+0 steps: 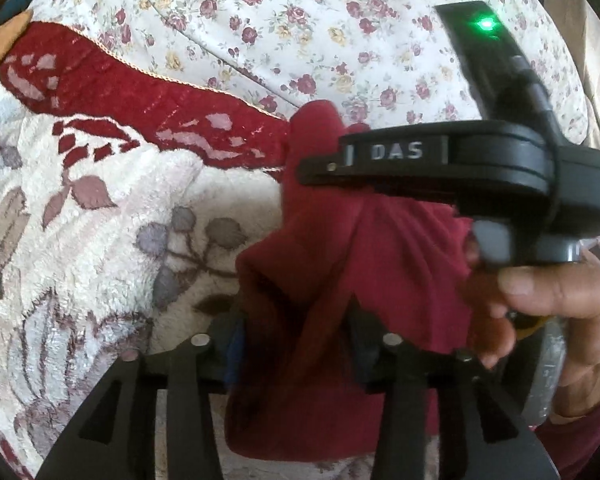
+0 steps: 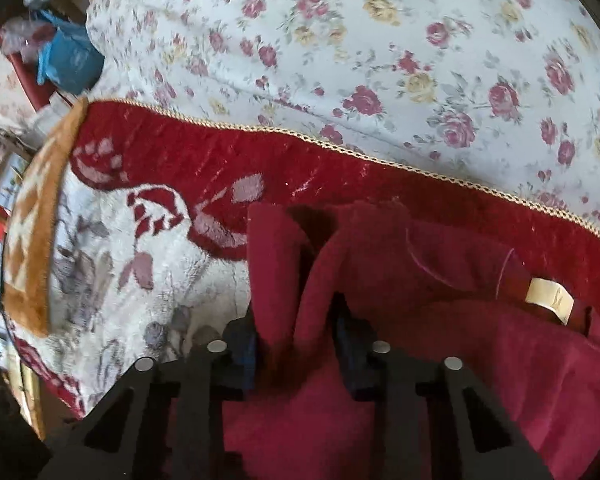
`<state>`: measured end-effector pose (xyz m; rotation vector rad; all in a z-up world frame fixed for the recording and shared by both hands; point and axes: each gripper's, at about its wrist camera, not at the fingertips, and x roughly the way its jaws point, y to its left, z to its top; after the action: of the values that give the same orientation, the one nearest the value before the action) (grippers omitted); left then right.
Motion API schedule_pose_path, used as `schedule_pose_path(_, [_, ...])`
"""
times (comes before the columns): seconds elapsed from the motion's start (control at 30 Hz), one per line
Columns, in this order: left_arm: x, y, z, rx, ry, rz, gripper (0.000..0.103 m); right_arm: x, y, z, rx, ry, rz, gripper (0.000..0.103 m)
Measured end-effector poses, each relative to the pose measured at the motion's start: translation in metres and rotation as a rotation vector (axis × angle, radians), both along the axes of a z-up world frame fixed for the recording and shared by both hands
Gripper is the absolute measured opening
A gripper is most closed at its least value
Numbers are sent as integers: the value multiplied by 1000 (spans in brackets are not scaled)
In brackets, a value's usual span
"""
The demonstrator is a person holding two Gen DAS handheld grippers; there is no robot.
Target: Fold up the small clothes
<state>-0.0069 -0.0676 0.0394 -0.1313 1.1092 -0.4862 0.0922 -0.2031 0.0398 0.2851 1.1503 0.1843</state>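
Nearest in the left wrist view, the left gripper [image 1: 296, 344] has its jaws closed on a bunched fold of the garment [image 1: 340, 264], one dark red piece of soft cloth. In the right wrist view the right gripper [image 2: 296, 344] also pinches a ridge of the same garment [image 2: 480, 360] between its pads. The cloth hangs and wrinkles freely, so it looks light, limp and not slippery; it will sag wherever it is not held. A grip at an edge or corner, perhaps near the pale label [image 2: 548, 294], would probably control it better than a grip on the bunched middle. A hand [image 1: 560, 320] holds the right gripper just beside the cloth. Below lies one plush blanket [image 1: 100, 208] with a red border. Behind it is one flowered cover [image 1: 300, 20]. Count: one garment, two grippers
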Motion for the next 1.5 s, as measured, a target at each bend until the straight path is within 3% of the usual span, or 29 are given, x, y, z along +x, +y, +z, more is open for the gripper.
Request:
schedule_pose_path(0.23, [2,1,-4,64,-25,21,68,-5,0,3,14,-28,-8,33])
schedule_pose_path(0.33, [4,4,-8,68,-16,16,68,-9,-5,6,31,-37,-12,29])
schedule_pose_path(0.4, [3,1,-7,62,-17,-10,59,-13,-6,11,34,-47,-8,25])
schedule_pose_path(0.43, [3,0,-6,40,-4,-27,37,-14,-7,13,35,-50,-6,24])
schedule_pose_path(0.47, [3,-2,-6,10,17,-45,26,-16,-8,16,40,-53,-2,22])
schedule_pose_path(0.53, [-1,-5,1,6,8,-53,22,-22,-12,23,37,-66,0,21])
schedule_pose_path(0.8, [-29,-23,43,-70,-40,-77,18,-58,-46,60,91,-125,-19,19])
schedule_pose_path(1.13, [-90,-114,91,-56,-116,-244,18,-131,-126,105,56,-190,-68,18])
schedule_pose_path(1.3, [-115,-168,86,-29,-114,-332,18,-169,-179,95,51,-174,-130,18])
schedule_pose_path(1.5, [-127,-227,50,-10,-55,-400,17,-198,-237,58,42,-118,-228,18])
